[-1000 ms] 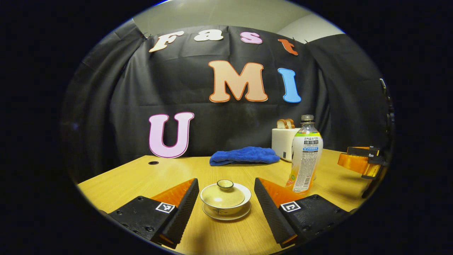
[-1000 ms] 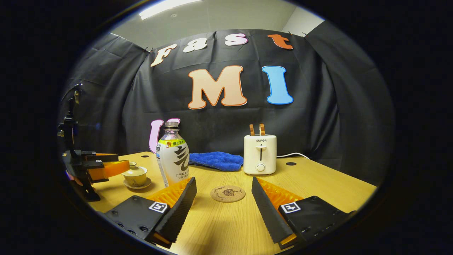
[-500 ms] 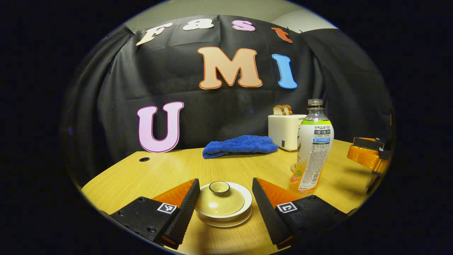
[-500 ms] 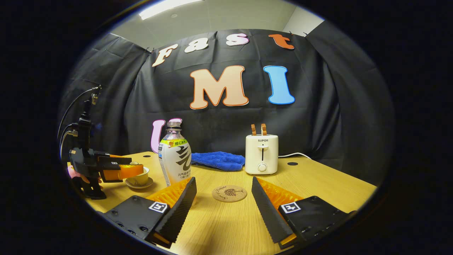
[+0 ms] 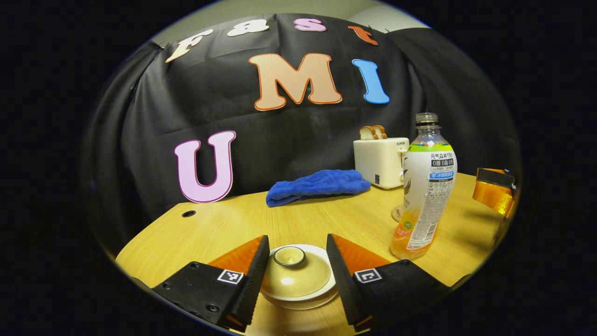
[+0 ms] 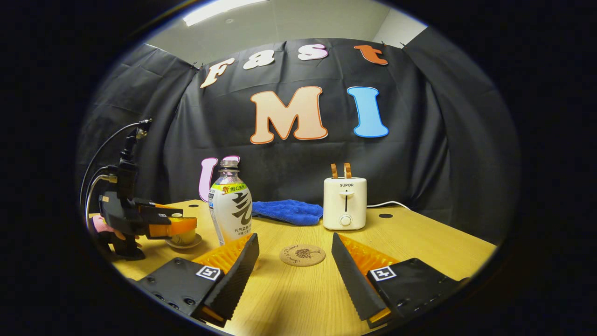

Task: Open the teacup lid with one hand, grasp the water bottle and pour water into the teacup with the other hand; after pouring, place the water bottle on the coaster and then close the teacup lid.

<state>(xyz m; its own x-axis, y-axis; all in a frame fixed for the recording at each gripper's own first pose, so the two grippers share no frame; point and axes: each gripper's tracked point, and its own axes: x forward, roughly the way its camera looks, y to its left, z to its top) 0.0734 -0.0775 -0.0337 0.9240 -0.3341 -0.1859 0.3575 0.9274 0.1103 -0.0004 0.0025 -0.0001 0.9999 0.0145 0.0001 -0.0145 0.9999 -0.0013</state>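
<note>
A cream lidded teacup [image 5: 293, 280] sits on its saucer at the table's near edge. My left gripper [image 5: 296, 268] is open, one finger on each side of the lid [image 5: 289, 255], close to its rim. The capless water bottle [image 5: 425, 186] stands upright to the right. In the right gripper view, the left gripper [image 6: 183, 225] hovers over the teacup [image 6: 184, 239], with the bottle [image 6: 231, 210] just right of it. My right gripper [image 6: 294, 268] is open and holds nothing, low over the table, with the round cork coaster [image 6: 302, 255] ahead of it.
A white toaster [image 6: 345, 203] with bread in it stands at the back, its cord trailing right. A folded blue cloth [image 6: 287, 211] lies left of it. The wooden table [image 6: 419, 242] has a small cable hole [image 6: 385, 215]. A hand [image 6: 105, 226] holds the left gripper.
My left gripper has moved forward and down, so the lid now sits between its fingers, which have narrowed slightly. The right gripper has stayed in place.
</note>
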